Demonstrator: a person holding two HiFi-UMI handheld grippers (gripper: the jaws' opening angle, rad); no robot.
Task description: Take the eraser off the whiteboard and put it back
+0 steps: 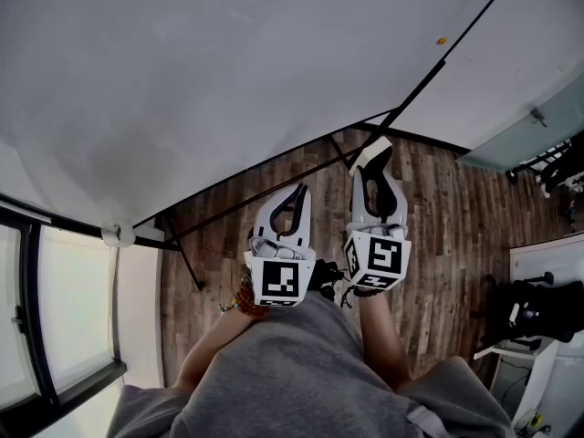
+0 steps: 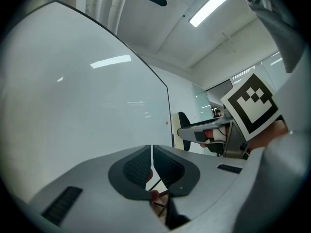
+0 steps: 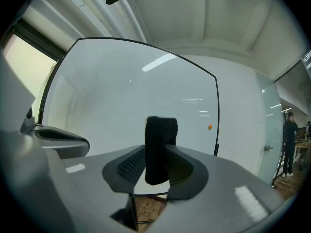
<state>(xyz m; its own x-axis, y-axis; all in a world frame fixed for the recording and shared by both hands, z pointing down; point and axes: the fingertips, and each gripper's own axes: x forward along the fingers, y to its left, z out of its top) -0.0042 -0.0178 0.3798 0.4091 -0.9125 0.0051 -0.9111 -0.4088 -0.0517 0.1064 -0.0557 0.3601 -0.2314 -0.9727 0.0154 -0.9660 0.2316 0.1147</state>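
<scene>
The eraser (image 3: 160,147) is a dark, rectangular block with a rough, felt-like black face. It stands on end between the pads of the right gripper (image 3: 158,168), which clamp its lower part while its top sticks up above them. From the head view its outer side looks pale (image 1: 370,154). It is held in front of the whiteboard (image 3: 121,106), just short of the lower edge. The left gripper (image 2: 151,166) is beside it, jaws together and empty.
</scene>
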